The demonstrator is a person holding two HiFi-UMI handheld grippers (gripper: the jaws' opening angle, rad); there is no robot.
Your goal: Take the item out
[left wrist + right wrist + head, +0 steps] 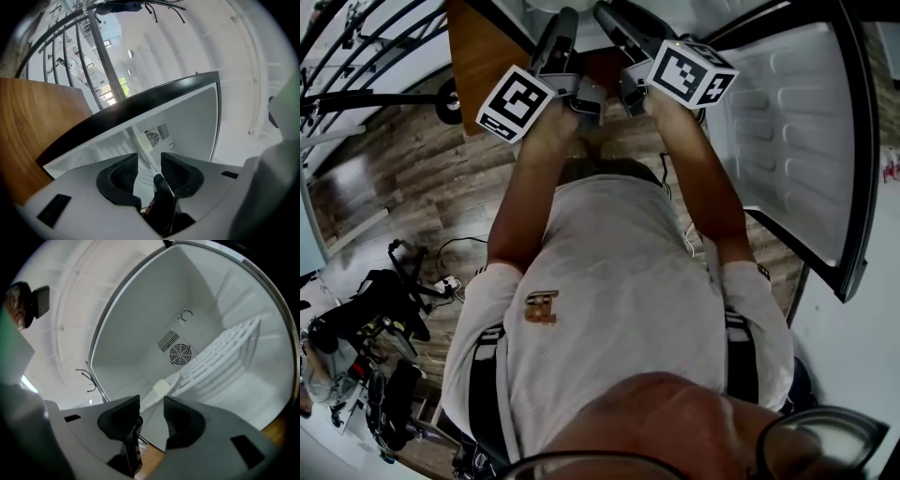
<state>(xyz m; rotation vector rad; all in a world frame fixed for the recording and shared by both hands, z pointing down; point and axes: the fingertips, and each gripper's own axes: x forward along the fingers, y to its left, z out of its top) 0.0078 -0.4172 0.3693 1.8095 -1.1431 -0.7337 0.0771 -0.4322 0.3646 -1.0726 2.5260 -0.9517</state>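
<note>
Both forearms (525,187) stretch forward side by side, left gripper (149,160) and right gripper (151,402) level, fingers spread wide, empty.

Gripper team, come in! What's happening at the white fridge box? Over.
Left gripper open, fingers empty. Right gripper open, fingers empty. No loose item seen, only a white rack inside the compartment. Nothing blocking the opening.
</note>
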